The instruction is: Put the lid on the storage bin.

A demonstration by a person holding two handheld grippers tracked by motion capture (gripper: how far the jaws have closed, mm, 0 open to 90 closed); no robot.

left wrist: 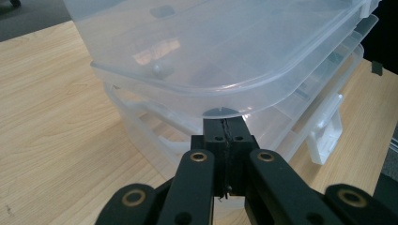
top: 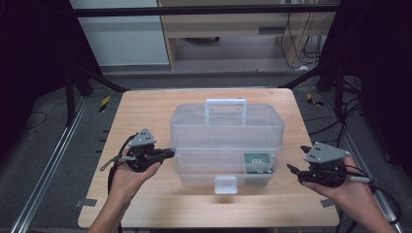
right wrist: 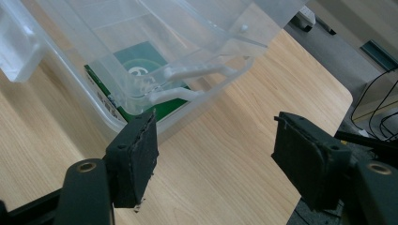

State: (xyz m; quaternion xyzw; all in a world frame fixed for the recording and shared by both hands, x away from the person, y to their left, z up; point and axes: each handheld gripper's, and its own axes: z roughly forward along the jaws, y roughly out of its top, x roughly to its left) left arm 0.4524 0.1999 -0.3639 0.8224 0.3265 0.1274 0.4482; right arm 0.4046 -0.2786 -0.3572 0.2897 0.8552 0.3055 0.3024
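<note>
A clear, glossy plastic tiered box (top: 226, 141) with rounded corners, a handle and a front latch sits mid-tabletop (top: 145, 111) of pale wood grain; a green packet (top: 259, 162) lies in its bottom tier. The left tool (top: 170, 153), jaws pressed together empty, meets its left end; the right tool (top: 295, 169) gapes wide nearby.

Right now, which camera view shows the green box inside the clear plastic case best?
The right gripper view: the green box lies close through the clear plastic case, with its white round mark visible. The high view shows it small in the case's lower front right corner. In the left gripper view I cannot make it out.
</note>
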